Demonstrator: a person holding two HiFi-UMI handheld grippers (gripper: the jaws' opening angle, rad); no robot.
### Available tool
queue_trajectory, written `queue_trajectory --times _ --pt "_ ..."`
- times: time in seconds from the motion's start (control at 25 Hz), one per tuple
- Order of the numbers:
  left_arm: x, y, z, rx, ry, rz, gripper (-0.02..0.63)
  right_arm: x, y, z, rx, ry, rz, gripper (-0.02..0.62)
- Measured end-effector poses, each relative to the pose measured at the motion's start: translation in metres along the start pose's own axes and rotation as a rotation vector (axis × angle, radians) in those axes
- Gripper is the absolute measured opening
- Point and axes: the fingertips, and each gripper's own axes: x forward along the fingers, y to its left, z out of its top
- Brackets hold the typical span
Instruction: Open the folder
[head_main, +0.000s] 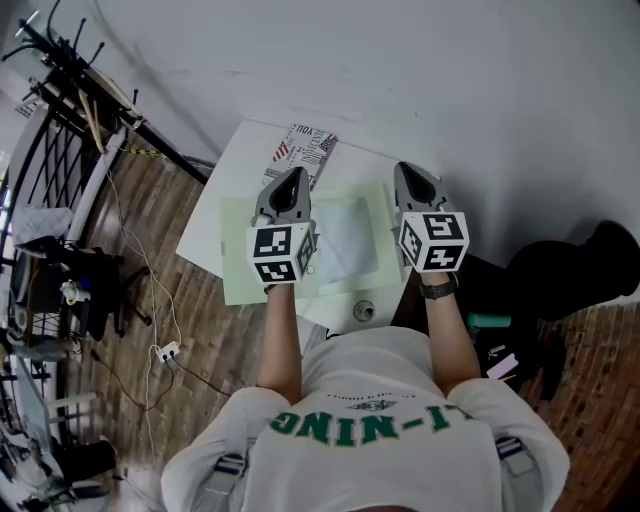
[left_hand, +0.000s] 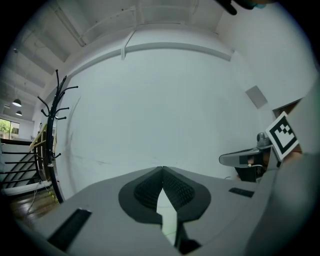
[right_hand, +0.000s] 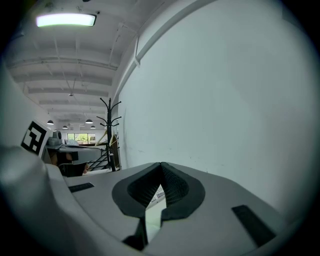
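Observation:
A pale translucent folder (head_main: 345, 240) lies flat on a light green mat (head_main: 238, 262) on the white table (head_main: 225, 195). Both grippers hang above the table and point at the white wall, level with each other. My left gripper (head_main: 296, 174) is over the folder's left edge, its jaws meeting at the tips (left_hand: 162, 168) with nothing between them. My right gripper (head_main: 405, 168) is over the folder's right edge, also shut and empty (right_hand: 161, 164). Through each pair of jaws only a sliver of table and paper shows. Each gripper view shows the other gripper at its side (left_hand: 240, 158) (right_hand: 75, 155).
A printed booklet (head_main: 310, 145) lies at the table's far edge. A small round object (head_main: 363, 311) sits near the front edge. A black coat stand (left_hand: 52, 145) and stair railing (head_main: 60, 170) stand to the left, cables (head_main: 165, 352) lie on the wooden floor, and a black bag (head_main: 580, 265) is at the right.

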Motion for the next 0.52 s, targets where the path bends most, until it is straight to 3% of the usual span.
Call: queue_trajectory --times 0.52 --pt "-0.014 0.003 -0.024 0.041 0.052 0.001 0.015 -0.001 0.015 -0.004 -0.01 -0.005 0.043 0.014"
